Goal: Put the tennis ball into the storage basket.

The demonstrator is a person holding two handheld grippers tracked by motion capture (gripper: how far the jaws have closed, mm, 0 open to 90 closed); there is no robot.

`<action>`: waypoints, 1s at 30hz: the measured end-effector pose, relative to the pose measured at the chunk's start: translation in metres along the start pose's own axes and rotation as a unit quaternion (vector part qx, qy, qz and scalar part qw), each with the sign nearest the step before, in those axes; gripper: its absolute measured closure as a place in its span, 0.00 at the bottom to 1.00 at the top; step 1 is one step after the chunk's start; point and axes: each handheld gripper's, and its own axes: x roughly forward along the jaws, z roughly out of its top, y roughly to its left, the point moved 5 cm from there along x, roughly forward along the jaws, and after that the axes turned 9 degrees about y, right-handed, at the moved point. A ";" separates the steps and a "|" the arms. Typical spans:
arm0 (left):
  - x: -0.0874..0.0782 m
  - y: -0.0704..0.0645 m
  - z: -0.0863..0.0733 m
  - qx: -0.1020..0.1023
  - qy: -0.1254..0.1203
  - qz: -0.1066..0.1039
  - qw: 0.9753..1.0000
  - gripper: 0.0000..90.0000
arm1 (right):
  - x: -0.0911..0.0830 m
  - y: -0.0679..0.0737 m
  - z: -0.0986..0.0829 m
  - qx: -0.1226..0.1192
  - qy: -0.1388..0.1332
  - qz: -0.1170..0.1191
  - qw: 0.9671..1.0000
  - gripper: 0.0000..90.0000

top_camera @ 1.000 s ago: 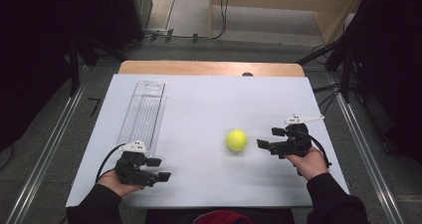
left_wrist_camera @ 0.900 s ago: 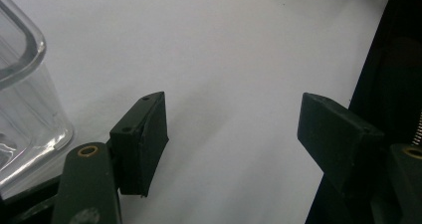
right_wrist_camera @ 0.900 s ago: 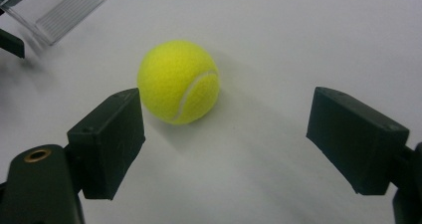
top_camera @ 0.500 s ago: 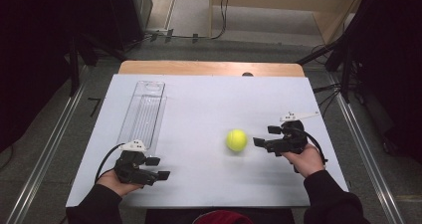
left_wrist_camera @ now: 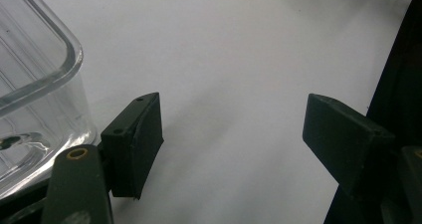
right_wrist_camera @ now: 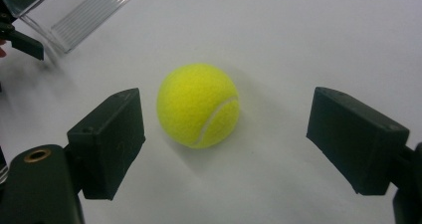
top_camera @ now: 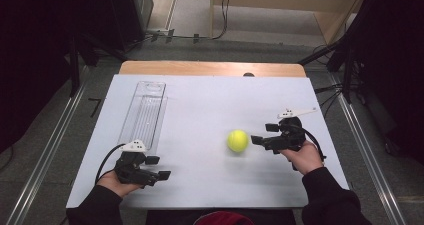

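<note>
A yellow tennis ball [top_camera: 238, 140] lies on the white table top [top_camera: 210, 105], right of centre. My right gripper [top_camera: 262, 134] is open just to the ball's right, jaws pointing at it; in the right gripper view the ball [right_wrist_camera: 198, 105] sits a little ahead of the two spread jaws, apart from both. A long clear plastic tray [top_camera: 144, 112] lies at the left, empty. My left gripper [top_camera: 158, 168] rests open near the front left, just below the tray's near end; the tray corner [left_wrist_camera: 35, 84] shows beside its left jaw, nothing between the jaws.
The white top sits on a wooden table whose far edge [top_camera: 210, 68] shows at the back. Metal rails [top_camera: 360, 135] run along both sides on the floor. Cables [top_camera: 220, 15] and dark stands are behind the table.
My right gripper has moved left toward the ball, closing the gap to it. The ball, the tray and my left gripper have stayed where they were.
</note>
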 end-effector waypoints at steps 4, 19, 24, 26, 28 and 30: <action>0.000 0.001 0.000 0.004 -0.002 0.007 1.000 0.27 | 0.002 0.001 0.004 -0.005 0.003 -0.005 1.000 0.15; 0.002 -0.001 0.001 0.007 0.000 0.002 1.000 0.25 | 0.011 0.008 0.021 -0.017 0.012 -0.004 1.000 0.14; 0.002 -0.001 0.001 0.008 0.002 0.004 1.000 0.25 | 0.018 0.012 0.025 -0.036 0.027 -0.015 0.999 0.05; 0.002 0.000 0.001 0.006 0.001 0.005 1.000 0.25 | 0.022 0.015 0.026 -0.042 0.033 -0.022 0.998 0.00; 0.002 0.000 0.000 0.005 0.000 0.005 1.000 0.25 | 0.025 0.018 0.027 -0.050 0.036 -0.020 0.998 0.00; 0.002 0.000 0.000 0.006 0.001 0.004 1.000 0.25 | 0.029 0.020 0.031 -0.048 0.034 -0.018 0.998 0.00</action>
